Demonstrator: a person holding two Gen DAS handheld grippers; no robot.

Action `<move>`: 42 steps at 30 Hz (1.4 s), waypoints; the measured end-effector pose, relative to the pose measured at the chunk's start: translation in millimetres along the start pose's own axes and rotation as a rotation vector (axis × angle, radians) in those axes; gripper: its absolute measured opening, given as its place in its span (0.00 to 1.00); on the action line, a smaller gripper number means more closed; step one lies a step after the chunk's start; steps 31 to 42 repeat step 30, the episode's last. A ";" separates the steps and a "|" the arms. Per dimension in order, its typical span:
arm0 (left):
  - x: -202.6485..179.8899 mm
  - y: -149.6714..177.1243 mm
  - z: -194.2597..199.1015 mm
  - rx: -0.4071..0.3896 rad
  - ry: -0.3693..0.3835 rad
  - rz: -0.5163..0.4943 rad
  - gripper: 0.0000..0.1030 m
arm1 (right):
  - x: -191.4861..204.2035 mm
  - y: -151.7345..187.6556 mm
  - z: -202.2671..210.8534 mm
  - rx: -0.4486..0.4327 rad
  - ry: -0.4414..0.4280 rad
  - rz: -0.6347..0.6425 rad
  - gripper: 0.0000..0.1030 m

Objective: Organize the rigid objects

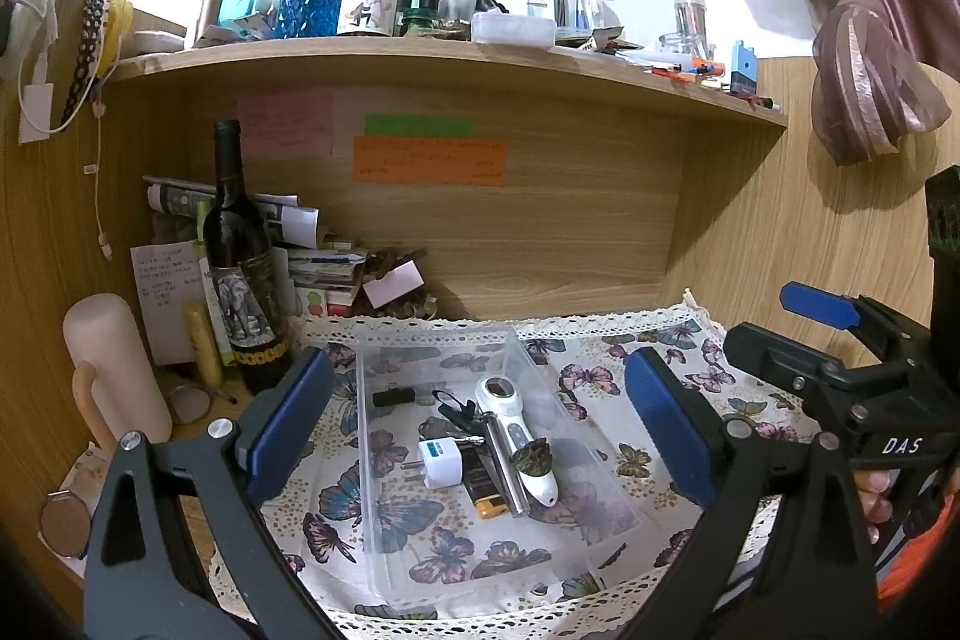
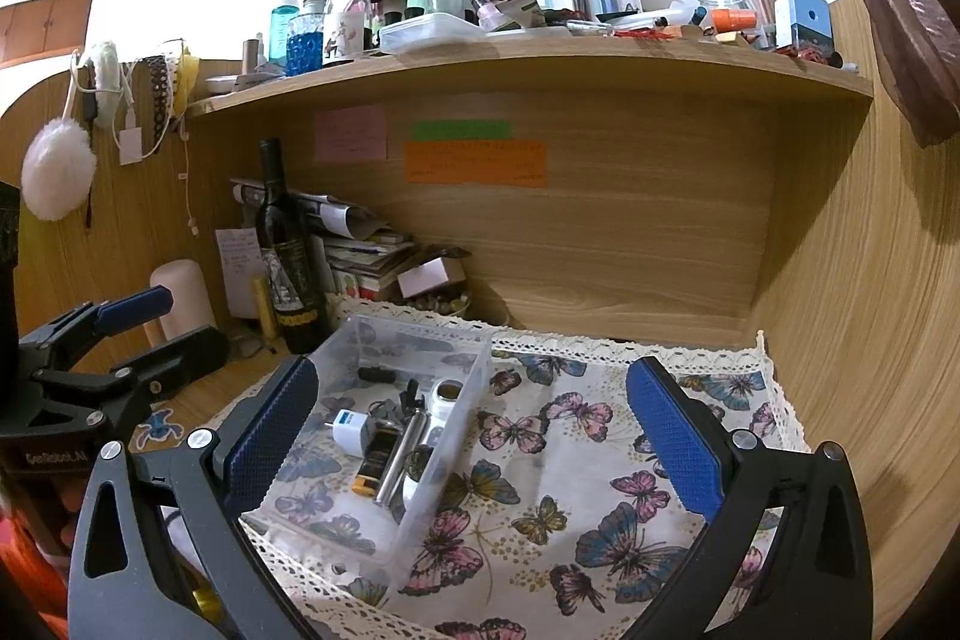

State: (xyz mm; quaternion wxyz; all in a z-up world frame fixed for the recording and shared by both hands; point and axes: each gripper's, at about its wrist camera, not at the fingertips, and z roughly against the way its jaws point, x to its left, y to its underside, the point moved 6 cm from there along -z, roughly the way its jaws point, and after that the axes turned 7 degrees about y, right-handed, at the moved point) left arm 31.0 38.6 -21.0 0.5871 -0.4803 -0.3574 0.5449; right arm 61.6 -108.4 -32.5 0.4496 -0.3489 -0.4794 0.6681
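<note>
A clear plastic bin [image 1: 384, 520] [image 2: 456, 400] stands on a butterfly-print cloth [image 1: 606, 382] [image 2: 570, 460]. In it lie a white handheld device [image 1: 510, 430] [image 2: 441, 403], a white USB plug [image 1: 441, 463] [image 2: 348, 427], a silver tube [image 1: 507, 472] [image 2: 402, 454], a black and yellow lighter [image 1: 483, 496] [image 2: 372, 469] and a small black adapter [image 1: 393, 396] [image 2: 376, 374]. My left gripper [image 1: 474, 427] is open and empty, hovering over the bin. My right gripper [image 2: 474, 436] is open and empty, above the bin's right wall and the cloth. Each gripper shows at the edge of the other's view.
A dark wine bottle [image 1: 240, 268] [image 2: 288, 256], a pink cup [image 1: 114, 370] and stacked papers [image 1: 318, 262] stand at the back left. A wooden shelf [image 1: 420, 55] [image 2: 540, 67] crowded with bottles runs overhead. A wooden wall [image 2: 870, 310] closes the right side.
</note>
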 end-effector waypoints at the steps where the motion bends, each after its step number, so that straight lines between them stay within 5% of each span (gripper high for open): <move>1: -0.3 0.2 -0.2 0.002 0.002 0.000 0.96 | -0.1 0.0 0.1 0.000 0.001 0.000 1.00; 42: -4.7 5.3 -14.2 0.044 0.040 0.005 0.96 | 5.1 4.1 -7.3 0.032 0.050 -0.041 1.00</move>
